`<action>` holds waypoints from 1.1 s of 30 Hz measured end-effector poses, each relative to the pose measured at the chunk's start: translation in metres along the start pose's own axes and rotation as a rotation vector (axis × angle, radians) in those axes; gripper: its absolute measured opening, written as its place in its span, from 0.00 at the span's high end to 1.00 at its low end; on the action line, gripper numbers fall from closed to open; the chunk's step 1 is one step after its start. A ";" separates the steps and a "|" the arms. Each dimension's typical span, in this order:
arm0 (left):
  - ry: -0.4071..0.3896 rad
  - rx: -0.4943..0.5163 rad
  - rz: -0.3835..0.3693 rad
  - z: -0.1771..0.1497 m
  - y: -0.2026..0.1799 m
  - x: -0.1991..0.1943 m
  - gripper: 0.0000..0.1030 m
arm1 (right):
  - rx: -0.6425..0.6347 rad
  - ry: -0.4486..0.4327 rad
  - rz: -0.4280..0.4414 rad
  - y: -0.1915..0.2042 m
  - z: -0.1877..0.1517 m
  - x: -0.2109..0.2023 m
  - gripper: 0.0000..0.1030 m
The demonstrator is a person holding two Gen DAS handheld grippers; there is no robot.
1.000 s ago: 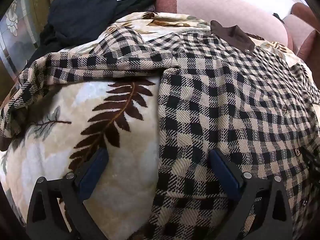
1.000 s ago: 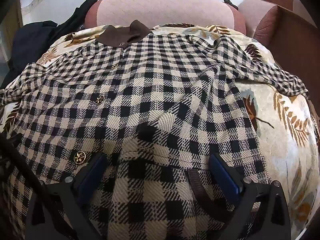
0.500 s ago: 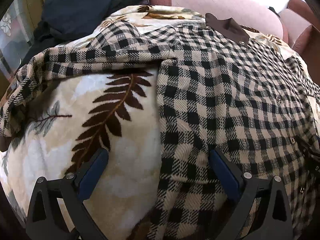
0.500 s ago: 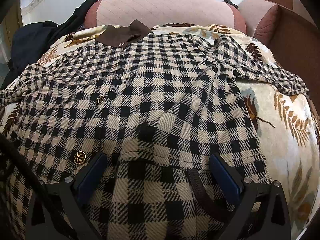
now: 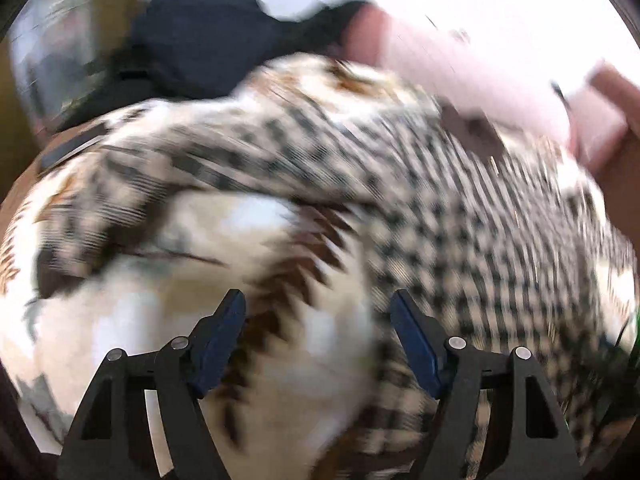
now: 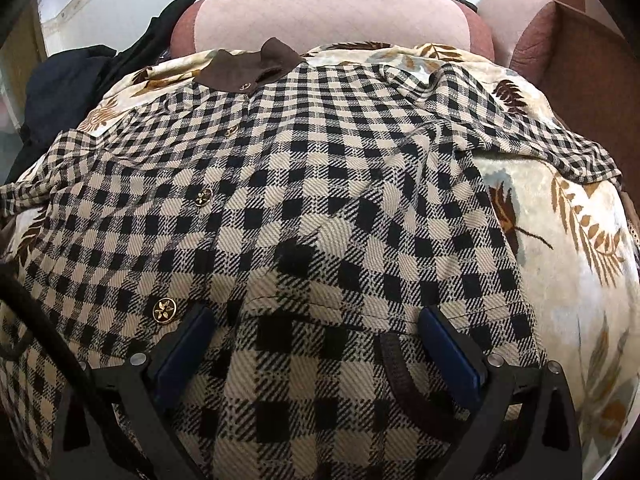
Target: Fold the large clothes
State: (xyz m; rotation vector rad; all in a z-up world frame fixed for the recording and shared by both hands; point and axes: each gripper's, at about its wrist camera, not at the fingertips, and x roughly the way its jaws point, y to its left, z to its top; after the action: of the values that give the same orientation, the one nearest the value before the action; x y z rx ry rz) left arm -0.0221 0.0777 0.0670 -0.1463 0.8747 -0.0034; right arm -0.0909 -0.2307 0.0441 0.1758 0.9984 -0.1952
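**Your checked jacket lies spread flat, no fold made yet.**

The checked jacket point(image 6: 320, 208) sits button-side up on the leaf-print blanket point(image 6: 580, 280), brown collar point(image 6: 250, 72) at the far end from your right hand-held gripper point(image 6: 316, 356), both sleeves out to the sides; every fold is still to do. That gripper stands wide open over the near hem, gripping nothing. Your left hand-held gripper point(image 5: 318, 340) is closing, with only blanket showing between its fingers, the jacket's edge just right of it and the sleeve point(image 5: 192, 160) ahead. Its view is badly blurred; the near hem is cut off below both grippers.
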 end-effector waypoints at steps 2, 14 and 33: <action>-0.036 -0.079 -0.006 0.012 0.029 -0.008 0.26 | 0.000 -0.001 -0.001 0.000 0.000 0.000 0.00; 0.028 -0.479 -0.014 0.054 0.173 0.037 0.63 | -0.003 0.000 -0.012 0.000 0.001 -0.001 0.00; -0.222 -0.426 0.245 0.078 0.221 -0.039 0.40 | -0.004 -0.001 -0.013 0.000 0.000 0.000 0.00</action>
State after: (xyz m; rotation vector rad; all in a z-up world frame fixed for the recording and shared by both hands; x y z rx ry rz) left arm -0.0002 0.3086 0.1176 -0.4289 0.6571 0.4231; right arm -0.0907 -0.2312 0.0439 0.1656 0.9990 -0.2048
